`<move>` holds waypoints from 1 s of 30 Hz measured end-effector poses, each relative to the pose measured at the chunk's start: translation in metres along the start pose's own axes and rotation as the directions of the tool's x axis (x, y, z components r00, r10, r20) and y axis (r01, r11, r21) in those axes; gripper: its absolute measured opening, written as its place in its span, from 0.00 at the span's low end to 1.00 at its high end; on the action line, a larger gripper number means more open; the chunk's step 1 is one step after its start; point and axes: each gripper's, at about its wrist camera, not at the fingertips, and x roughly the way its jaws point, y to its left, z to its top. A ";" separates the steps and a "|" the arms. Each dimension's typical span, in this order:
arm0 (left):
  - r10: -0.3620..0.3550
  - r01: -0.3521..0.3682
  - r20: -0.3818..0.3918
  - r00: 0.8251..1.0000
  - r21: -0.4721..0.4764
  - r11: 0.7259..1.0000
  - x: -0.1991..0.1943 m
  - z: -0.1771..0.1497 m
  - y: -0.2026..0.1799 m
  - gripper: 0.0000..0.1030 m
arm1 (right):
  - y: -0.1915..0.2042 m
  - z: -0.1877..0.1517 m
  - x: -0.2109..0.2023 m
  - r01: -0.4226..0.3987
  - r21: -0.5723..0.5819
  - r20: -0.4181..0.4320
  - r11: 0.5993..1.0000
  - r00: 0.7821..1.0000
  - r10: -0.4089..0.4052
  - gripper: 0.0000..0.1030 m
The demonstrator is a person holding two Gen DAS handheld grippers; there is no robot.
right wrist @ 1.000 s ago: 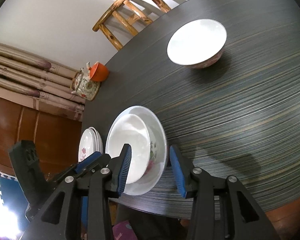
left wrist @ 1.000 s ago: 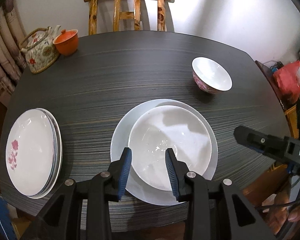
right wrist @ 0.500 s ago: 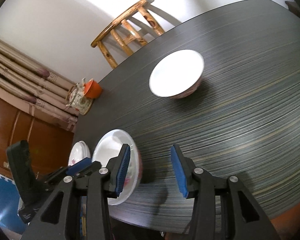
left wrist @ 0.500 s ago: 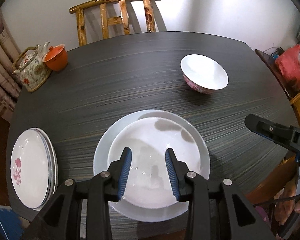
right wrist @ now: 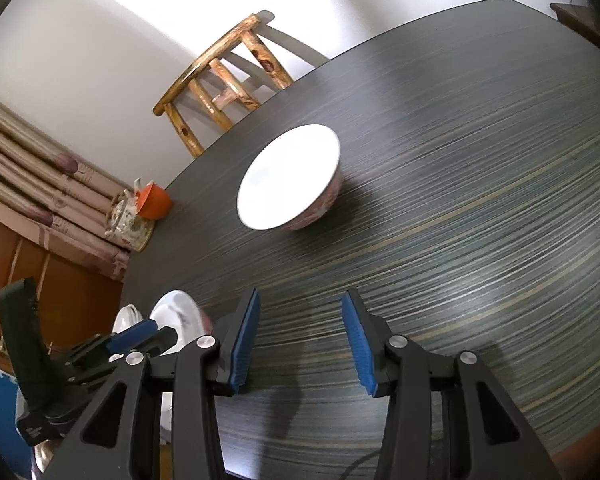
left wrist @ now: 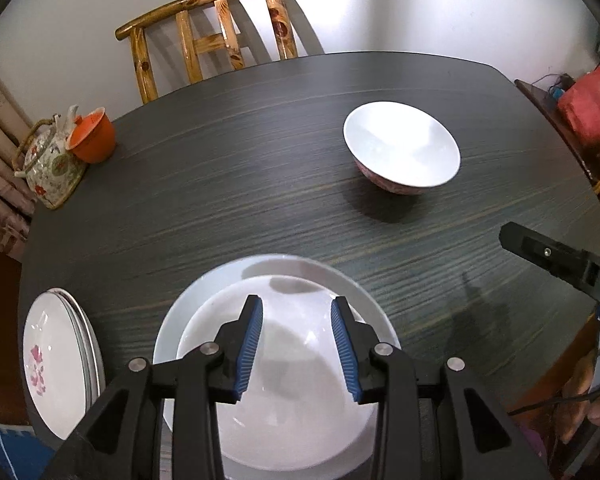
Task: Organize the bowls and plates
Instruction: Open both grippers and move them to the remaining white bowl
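Both grippers have drawn back toward the near edge of the table (left wrist: 260, 168) since a second ago: in the left wrist view the nested dishes have slid down toward six o'clock, and in the right wrist view they have slipped off toward eight o'clock.

The left gripper (left wrist: 296, 344) points steeply down, its blue pads moderately apart above the large white bowl (left wrist: 296, 420), gripping nothing. The right gripper (right wrist: 300, 340) tilts down less steeply over bare tabletop; its jaws are opening and nothing is between them.

The large white bowl sits inside a wide pale plate (left wrist: 220, 280) at six o'clock, glossy and plain inside. A small bowl (left wrist: 402, 150), white inside with a pink pattern outside, stands alone at two o'clock, well apart from the stack. A pile of white plates (left wrist: 56, 364) with a pink flower lies at the table's edge at eight o'clock.

Only the left wrist view shows the nested pair fully, the red bag (left wrist: 588, 108) at three o'clock and a hand (left wrist: 580, 400) at four o'clock. The right wrist view shows the left gripper's side at eight o'clock and the folded curtain (right wrist: 28, 184) at nine. Both show the wooden chair (left wrist: 212, 40), floral teapot (left wrist: 52, 164) and orange cup (left wrist: 94, 136).
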 end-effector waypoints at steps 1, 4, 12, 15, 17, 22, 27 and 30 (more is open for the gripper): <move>0.007 -0.007 -0.002 1.000 0.005 1.000 0.001 0.003 -0.002 0.35 | -0.003 0.001 0.001 0.004 0.002 0.007 1.000 1.000 -0.004 0.46; 0.020 -0.020 -0.002 1.000 0.008 1.000 0.003 0.010 -0.005 0.35 | -0.013 0.004 0.003 0.025 0.000 0.035 1.000 0.999 -0.025 0.50; 0.150 -0.152 0.071 0.986 0.024 0.988 -0.013 0.032 0.002 0.40 | -0.040 0.012 0.013 0.047 0.028 0.046 0.998 0.998 -0.048 0.50; 0.120 -0.121 0.066 0.991 0.012 0.993 -0.012 0.043 0.003 0.40 | -0.044 0.017 0.015 0.040 0.034 0.048 0.999 0.998 -0.041 0.50; 0.090 -0.090 0.057 0.994 0.006 0.996 -0.008 0.050 0.000 0.40 | -0.044 0.021 0.016 0.028 0.031 0.053 0.999 0.998 -0.029 0.50; 0.067 -0.068 0.063 0.996 0.017 0.998 0.001 0.064 -0.017 0.40 | -0.037 0.031 0.017 -0.011 0.022 0.069 1.000 0.998 0.009 0.50; -0.032 0.033 0.021 0.999 -0.043 0.999 0.022 0.079 -0.019 0.40 | -0.033 0.046 0.018 -0.023 -0.002 0.096 1.000 0.995 0.023 0.50; -0.131 0.132 0.017 0.991 -0.110 0.985 0.034 0.084 -0.013 0.40 | -0.035 0.053 0.021 -0.024 -0.006 0.106 1.000 0.994 0.024 0.50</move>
